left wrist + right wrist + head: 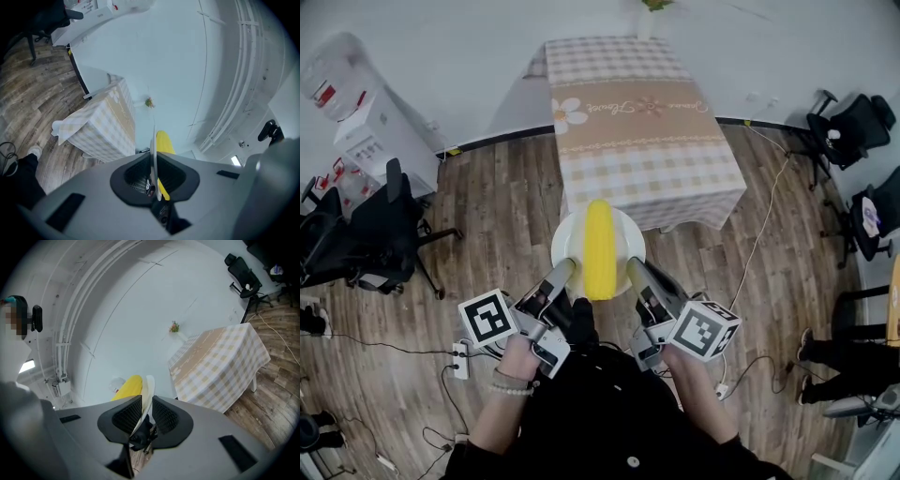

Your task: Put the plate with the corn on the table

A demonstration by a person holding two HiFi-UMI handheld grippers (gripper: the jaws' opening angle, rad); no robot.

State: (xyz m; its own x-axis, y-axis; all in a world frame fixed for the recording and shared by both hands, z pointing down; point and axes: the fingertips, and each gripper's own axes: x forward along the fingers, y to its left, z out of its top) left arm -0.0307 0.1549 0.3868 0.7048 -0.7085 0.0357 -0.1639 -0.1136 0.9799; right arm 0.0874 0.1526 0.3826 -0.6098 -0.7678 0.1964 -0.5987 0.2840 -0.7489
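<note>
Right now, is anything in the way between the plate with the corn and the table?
Nothing visible. The plate, gripped by the left hand-held gripper and the right hand-held gripper, is by the table, at its front edge; its top there looks bare.

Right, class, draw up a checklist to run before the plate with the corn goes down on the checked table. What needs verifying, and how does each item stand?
1. Left gripper holds the plate by its rim: ok, jaws closed on the edge.
2. Right gripper holds the opposite rim: ok, jaws closed on it.
3. Corn rests on the plate: ok, it lies along the middle.
4. Plate held level: cannot tell.
5. Plate above the table: not ok, it is short of the near edge, over the floor.
6. Landing spot free: ok, the table's near end shows only the tablecloth.
</note>
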